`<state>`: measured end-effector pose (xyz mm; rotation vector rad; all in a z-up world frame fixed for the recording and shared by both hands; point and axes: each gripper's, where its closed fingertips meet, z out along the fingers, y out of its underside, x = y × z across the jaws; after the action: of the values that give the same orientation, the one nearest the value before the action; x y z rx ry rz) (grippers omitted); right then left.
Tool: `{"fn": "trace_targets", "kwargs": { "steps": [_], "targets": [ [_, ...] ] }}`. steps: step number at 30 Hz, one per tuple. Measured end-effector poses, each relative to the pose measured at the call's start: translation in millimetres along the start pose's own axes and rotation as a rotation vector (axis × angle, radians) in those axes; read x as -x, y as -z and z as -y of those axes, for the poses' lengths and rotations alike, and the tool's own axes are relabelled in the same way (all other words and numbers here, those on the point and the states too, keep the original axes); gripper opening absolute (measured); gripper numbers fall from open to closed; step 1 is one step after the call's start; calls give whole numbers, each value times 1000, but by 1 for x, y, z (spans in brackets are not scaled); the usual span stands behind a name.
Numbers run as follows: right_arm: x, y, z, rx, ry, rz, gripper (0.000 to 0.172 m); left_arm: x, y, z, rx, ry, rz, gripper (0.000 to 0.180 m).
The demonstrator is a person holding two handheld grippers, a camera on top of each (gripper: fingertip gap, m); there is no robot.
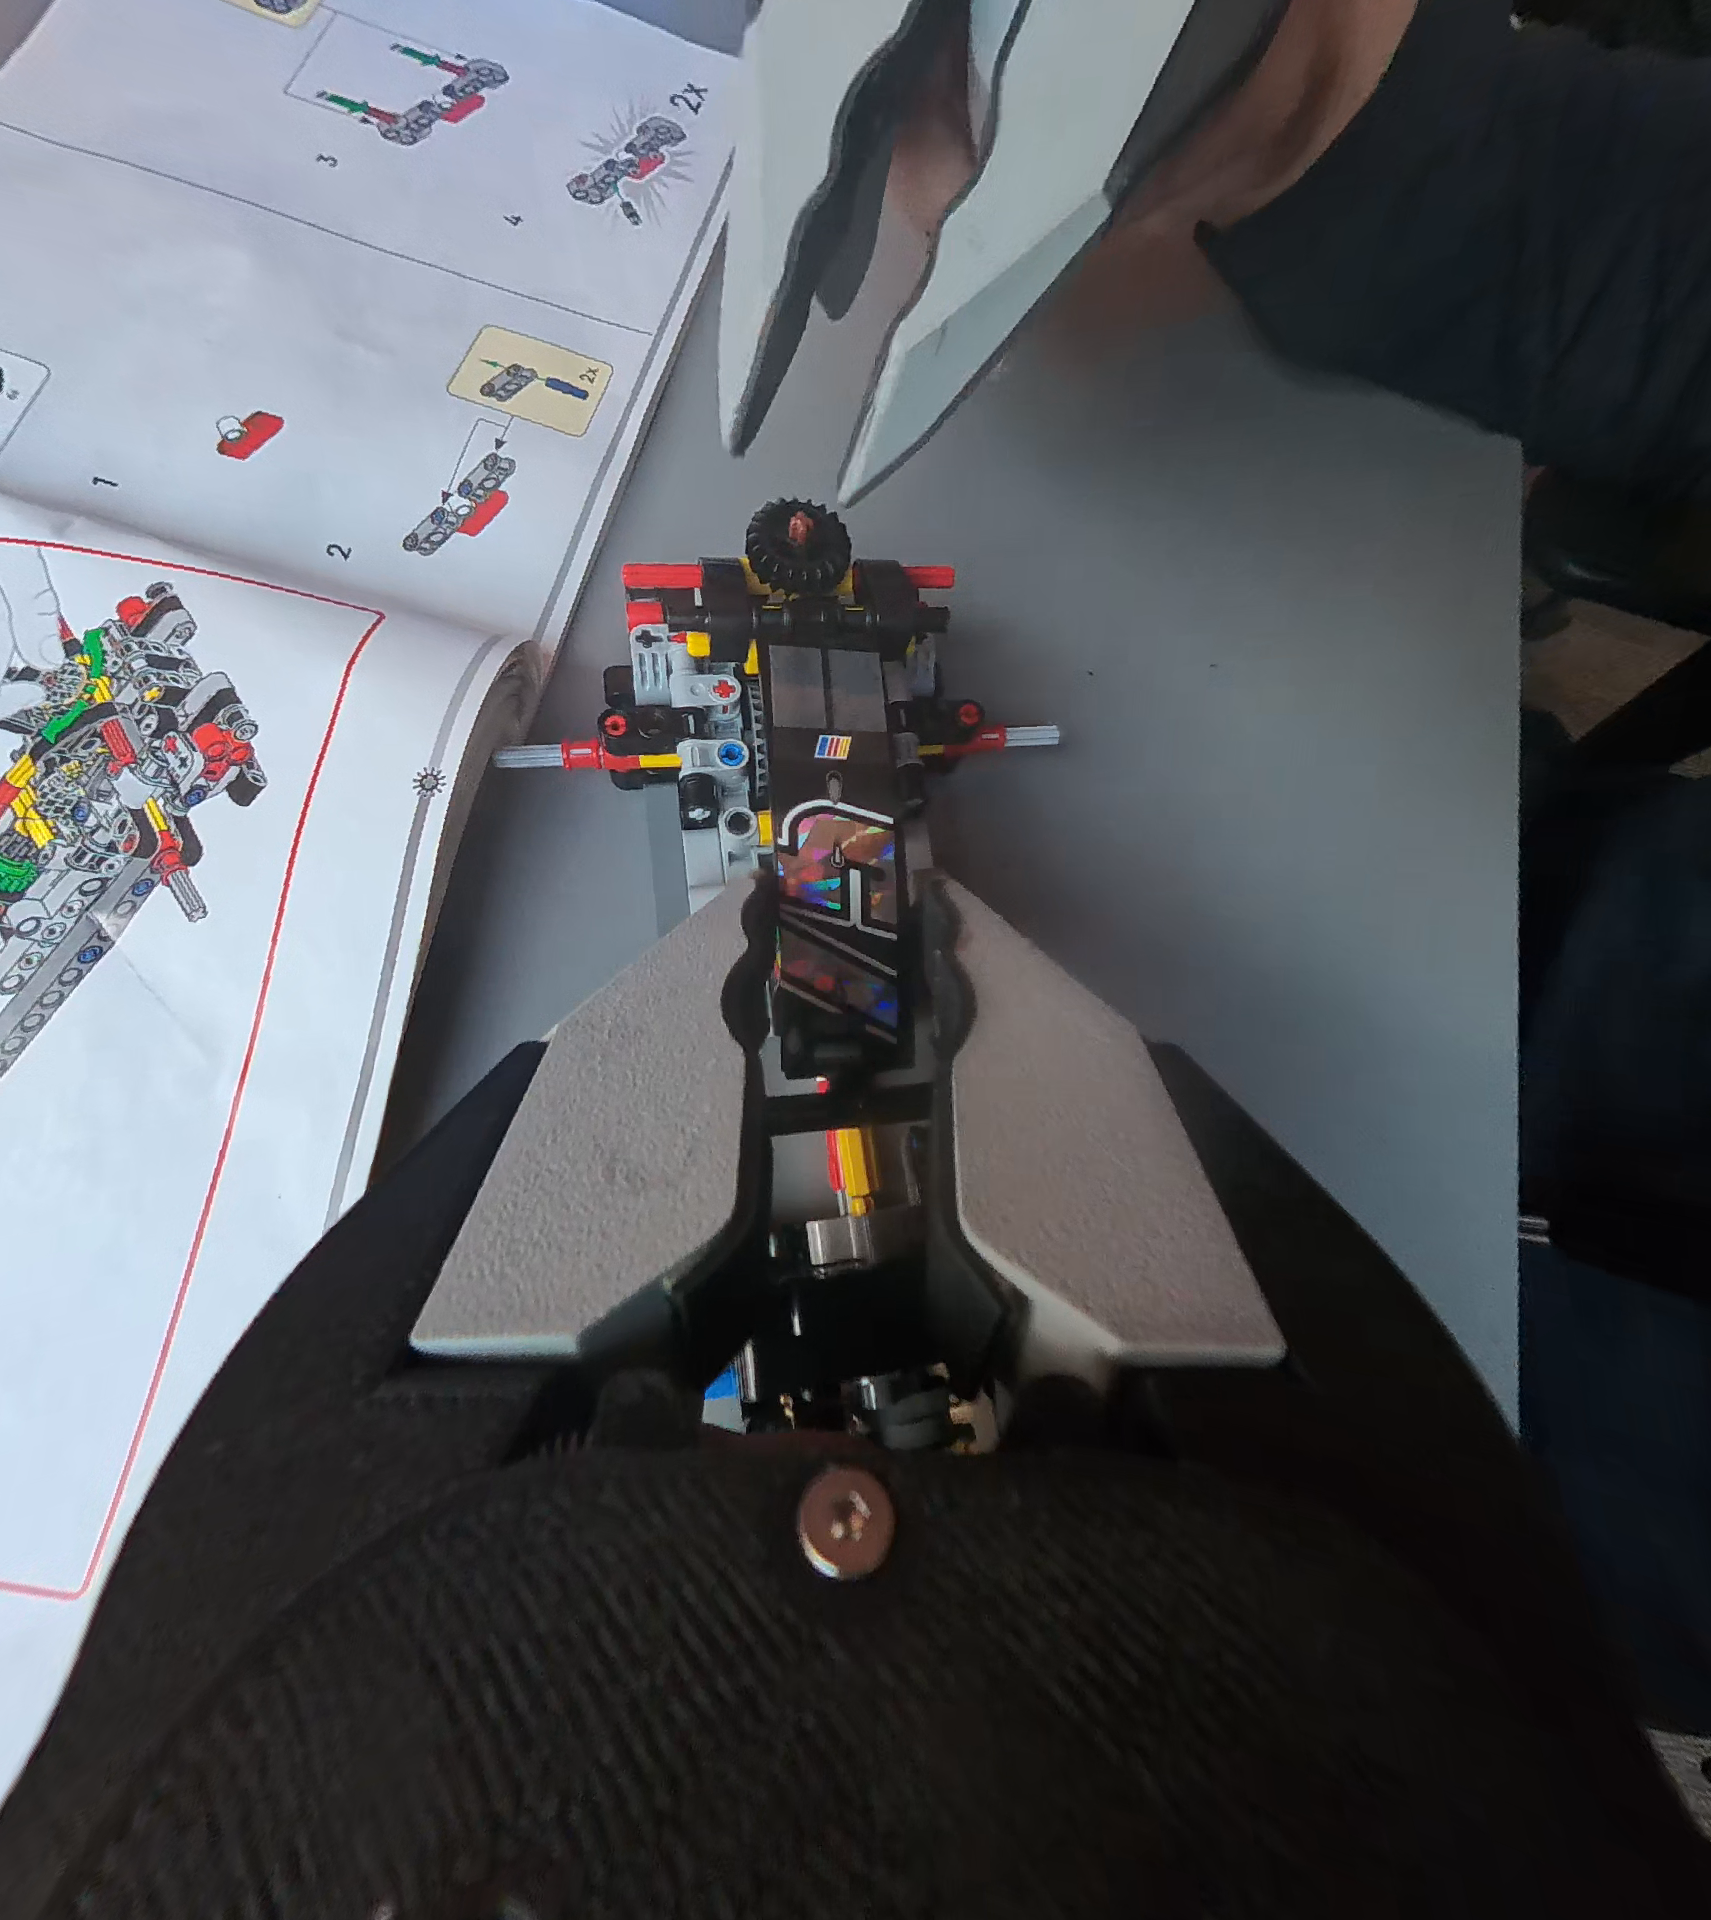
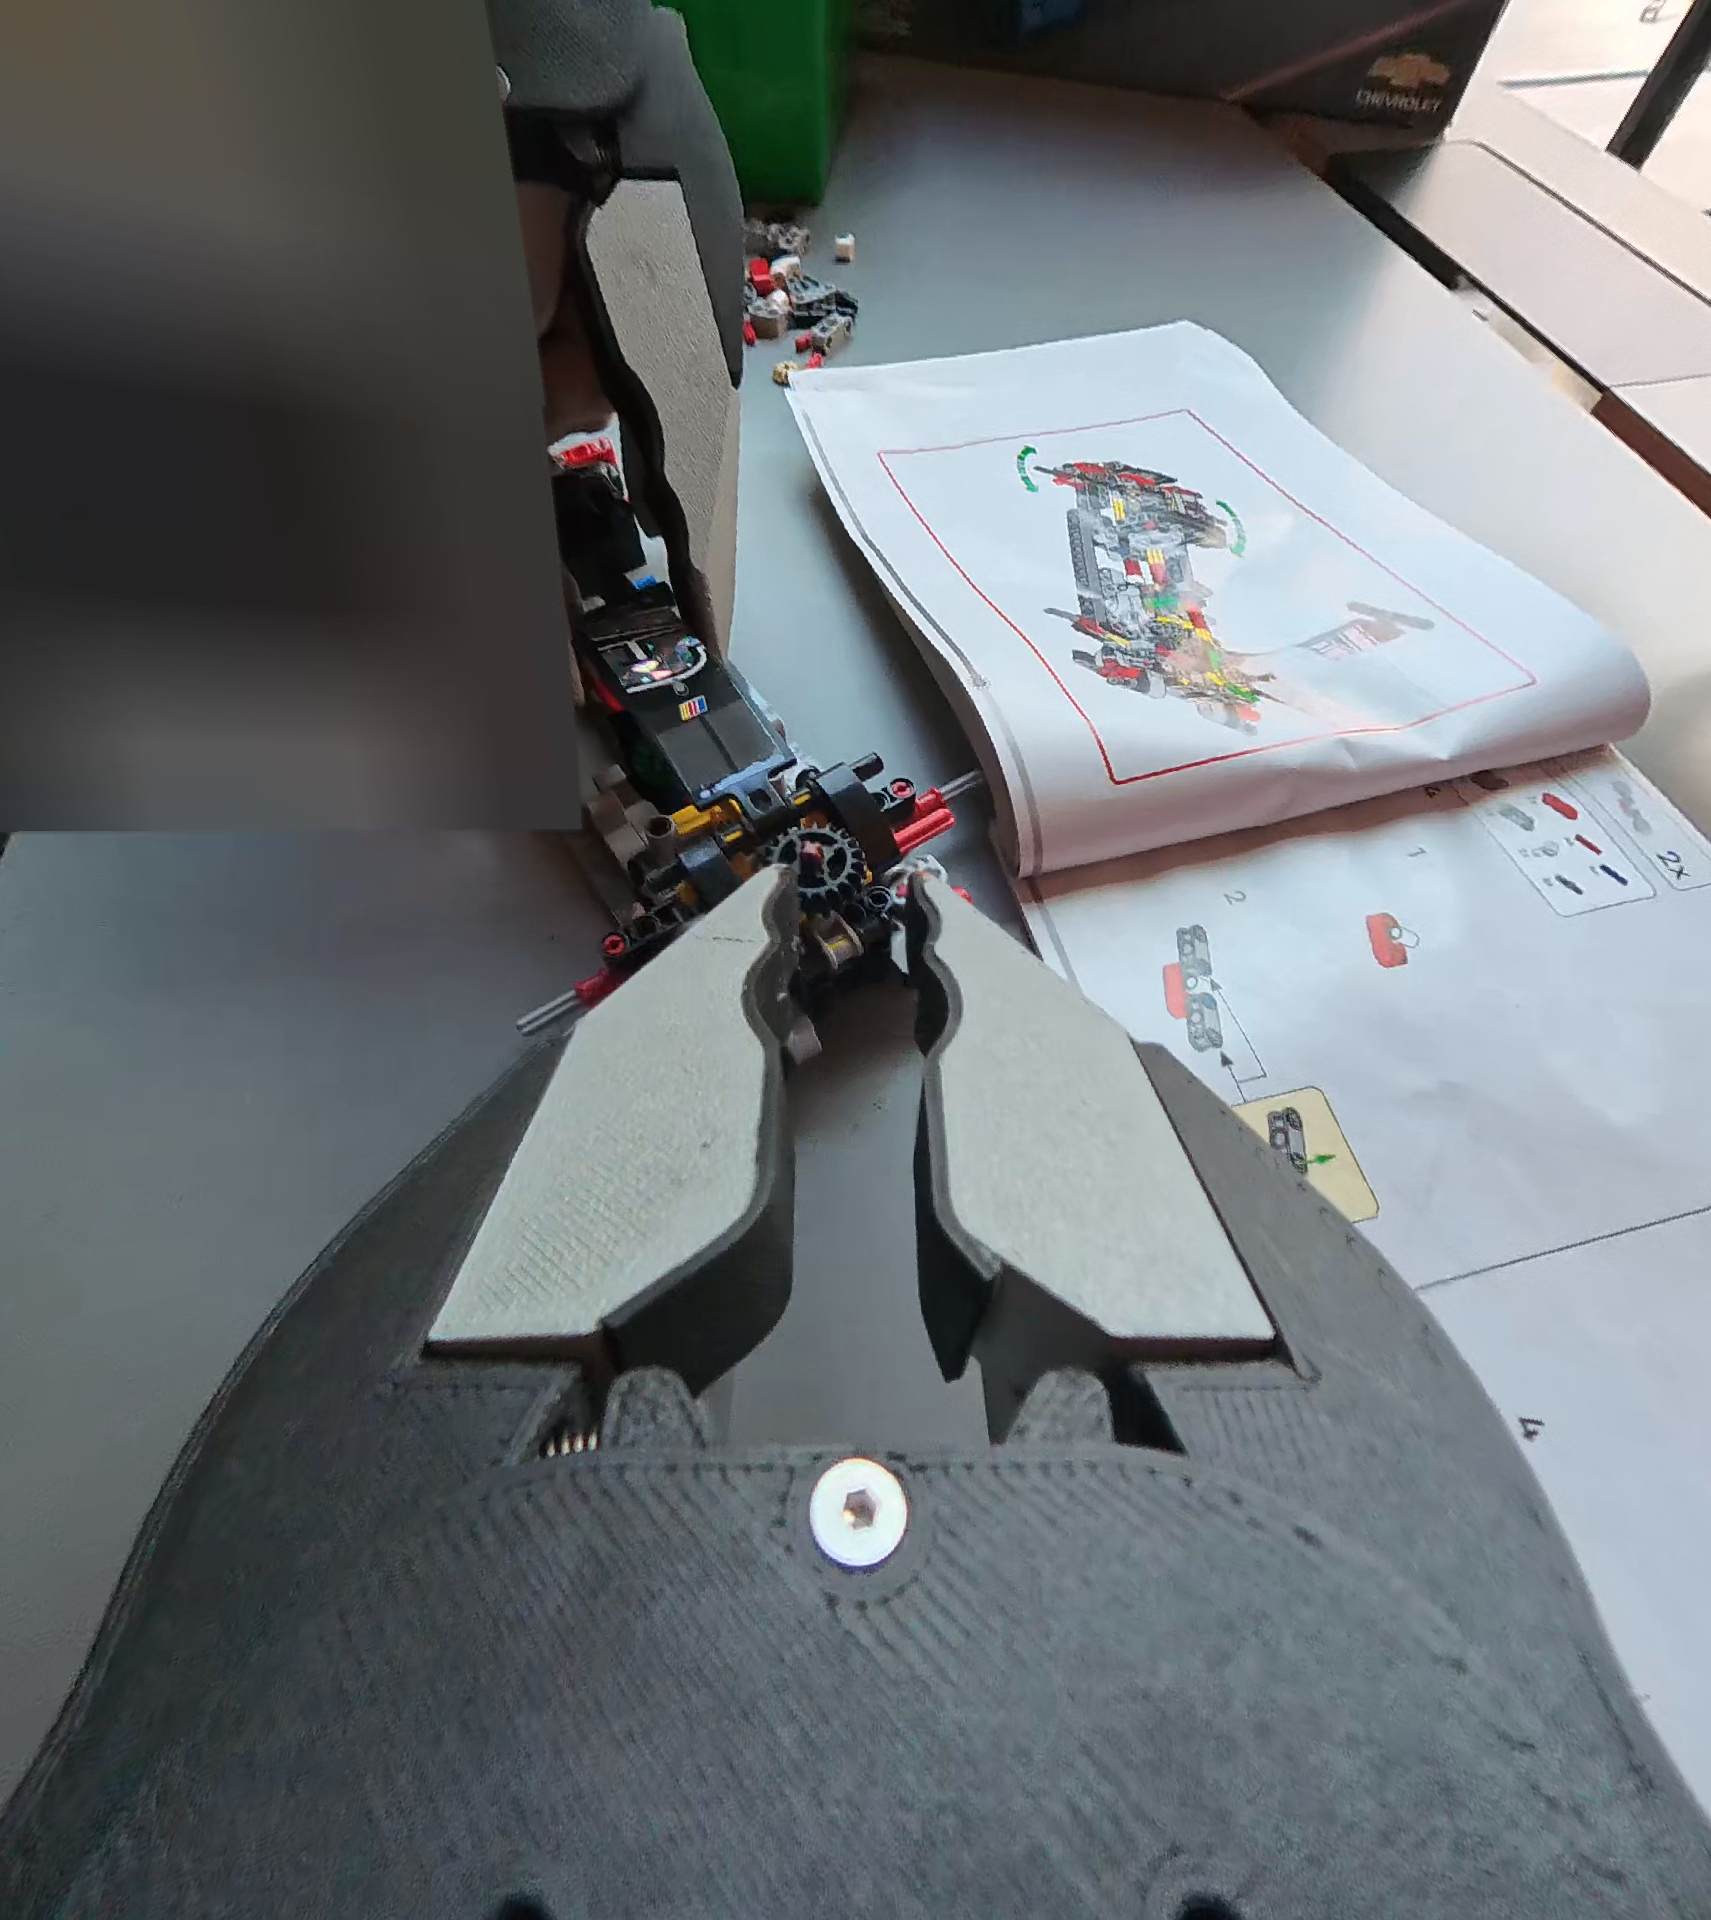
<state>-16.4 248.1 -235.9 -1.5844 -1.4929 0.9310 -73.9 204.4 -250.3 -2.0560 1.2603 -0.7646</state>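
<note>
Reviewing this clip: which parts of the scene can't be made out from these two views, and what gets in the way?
- Rear of the toy car: left wrist view, covered by the left claw and its body.
- Right claw grip: its fingers hide whether they press on anything.
- Upper left of the right wrist view: blurred patch.
- Loose bricks: too small to identify.
- Booklet: cut off by the frame edge.

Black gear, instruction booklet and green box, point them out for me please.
black gear point(image 1: 798, 538): left wrist view, its toothed face.
instruction booklet point(image 2: 1246, 582): right wrist view, the curled upper page.
green box point(image 2: 768, 94): right wrist view, its front wall.
</note>
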Motion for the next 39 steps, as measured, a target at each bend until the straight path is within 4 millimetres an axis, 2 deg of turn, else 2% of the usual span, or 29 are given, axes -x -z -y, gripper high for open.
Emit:
{"fn": "trace_targets", "kwargs": {
  "steps": [7, 10, 12, 16, 19, 23, 25, 28, 30, 34, 39],
  "targets": [
    [-13, 3, -11, 46, 7, -71, 14, -1, 0, 0, 9, -16, 14, 26],
    [1, 3, -1, -13, -12, 17, 23, -1, 0, 0, 9, -14, 12, 26],
    [6, 0, 2, -12, 4, 33, 22, -1, 0, 0, 8, -11, 8, 26],
    [-5, -3, -11, 60, 0, -31, 21, -2, 0, 0, 7, -11, 5, 25],
    [-12, 4, -10, 33, -34, -44, 19, -2, -1, 0, 8, -13, 5, 25],
    [-1, 4, -1, -10, -26, 10, 20, -2, -1, 0, 8, -15, 7, 25],
    [2, -2, -5, 25, -1, 9, 20, -2, -1, 0, 9, -15, 7, 25],
    [-12, -5, -20, 111, 14, -86, 12, -2, 0, 0, 9, -17, 10, 25],
    [-19, -1, -22, 107, -15, -101, 13, -2, 0, 0, 10, -18, 10, 25],
    [1, -2, -10, 29, -64, 41, 26, -2, 0, -1, 11, -17, 12, 25],
    [19, -1, -14, 58, -34, 143, 16, -1, 0, -1, 12, -16, 14, 26]
  ]
}}
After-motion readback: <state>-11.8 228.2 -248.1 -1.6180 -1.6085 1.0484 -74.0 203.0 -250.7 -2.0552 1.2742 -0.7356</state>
